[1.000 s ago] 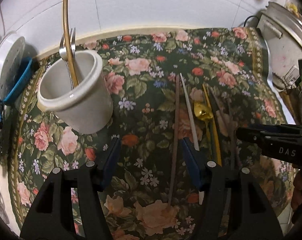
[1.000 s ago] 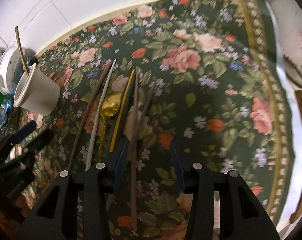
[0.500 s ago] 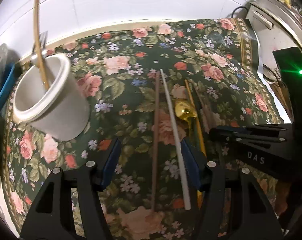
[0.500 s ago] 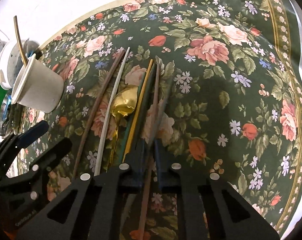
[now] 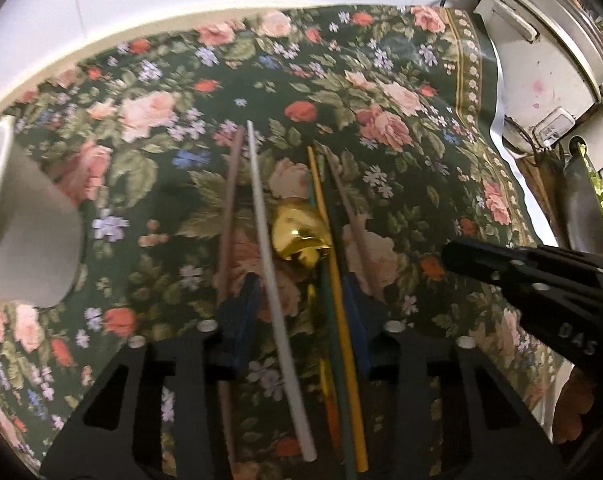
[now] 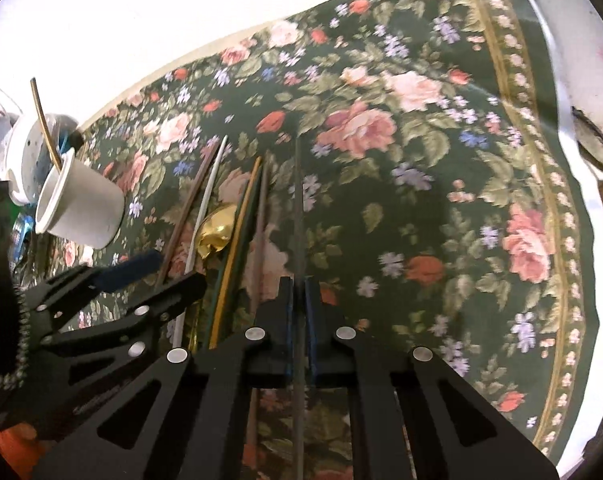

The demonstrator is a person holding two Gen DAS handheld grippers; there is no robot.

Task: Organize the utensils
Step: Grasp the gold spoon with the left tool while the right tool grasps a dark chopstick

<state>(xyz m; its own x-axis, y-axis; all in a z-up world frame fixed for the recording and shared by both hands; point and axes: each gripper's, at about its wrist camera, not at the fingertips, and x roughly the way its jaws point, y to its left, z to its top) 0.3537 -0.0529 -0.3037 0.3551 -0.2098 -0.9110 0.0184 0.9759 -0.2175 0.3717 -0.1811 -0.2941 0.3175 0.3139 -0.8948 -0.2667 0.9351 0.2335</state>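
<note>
Several chopsticks and a gold spoon (image 5: 299,236) lie side by side on the floral cloth (image 5: 401,128). My right gripper (image 6: 297,286) is shut on a dark grey chopstick (image 6: 299,208) and holds it apart from the others. My left gripper (image 5: 299,288) is open, its fingers on either side of the white chopstick (image 5: 269,232), the gold spoon and the yellow chopstick (image 5: 333,264). A white utensil holder (image 6: 81,212) with a gold handle in it stands at the left; its edge shows in the left wrist view (image 5: 25,240).
A brown chopstick (image 5: 227,224) lies left of the white one. A rice cooker (image 5: 541,60) stands at the back right edge of the cloth. A white perforated container (image 6: 29,152) sits behind the holder by the white wall.
My right gripper has closed on the dark grey chopstick and lifted it away from the row. My left gripper moved right, from around the brown and white chopsticks to over the spoon.
</note>
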